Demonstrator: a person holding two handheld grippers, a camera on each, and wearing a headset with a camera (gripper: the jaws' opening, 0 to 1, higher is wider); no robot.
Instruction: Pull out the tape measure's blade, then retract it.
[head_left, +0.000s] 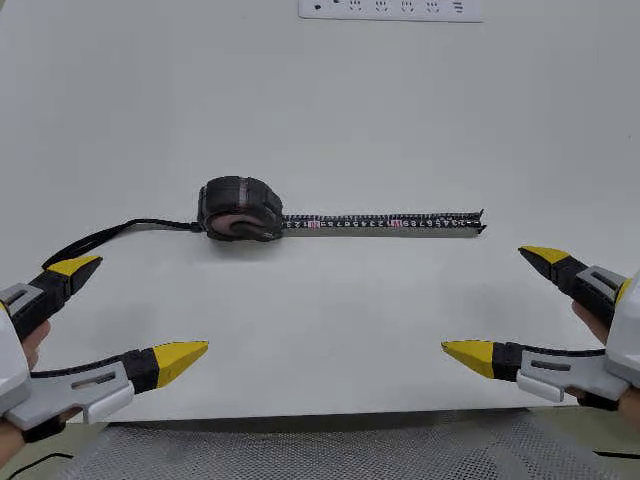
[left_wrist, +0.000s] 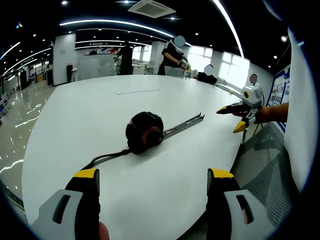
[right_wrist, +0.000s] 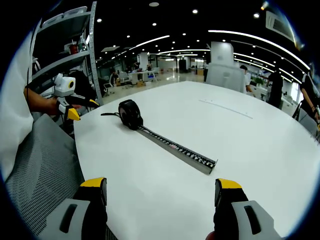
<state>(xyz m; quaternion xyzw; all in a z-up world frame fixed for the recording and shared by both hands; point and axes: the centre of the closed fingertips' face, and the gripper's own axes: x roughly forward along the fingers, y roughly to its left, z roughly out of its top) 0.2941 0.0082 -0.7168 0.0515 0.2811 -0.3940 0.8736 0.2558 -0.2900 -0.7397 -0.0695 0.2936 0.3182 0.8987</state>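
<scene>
Both of my grippers hang back from the work at the white table (head_left: 320, 330), and neither has anything in it. The left gripper (head_left: 135, 305) has its jaws spread wide, and the right gripper (head_left: 492, 298) is spread just as wide.

The tape measure (head_left: 240, 208) sits ahead of the left gripper and a little to its inner side, well apart from the jaw tips. Its black case stands on the tabletop. The blade (head_left: 385, 222) is out, running flat from the case toward the right gripper's side. It ends in the hook (head_left: 480, 221), which lies ahead of the right gripper, near it but not touching. A black wrist strap (head_left: 110, 235) trails from the back of the case toward the left gripper's outer jaw.

I judge the pull-out done and the retraction not yet begun. The blade is out with nothing holding it, so a lock is probably engaged. The next move calls for steadying the case with the left gripper. The right can then free the lock or walk the hook back slowly, so the blade does not whip.

The tabletop is plain matte white. A white power strip (head_left: 390, 8) lies far beyond the tape, and grey mesh (head_left: 300, 450) shows below the near edge. The gripper views open onto a large office with strip lights, shelving (right_wrist: 65, 55) and people (left_wrist: 172, 57) standing in the distance.
</scene>
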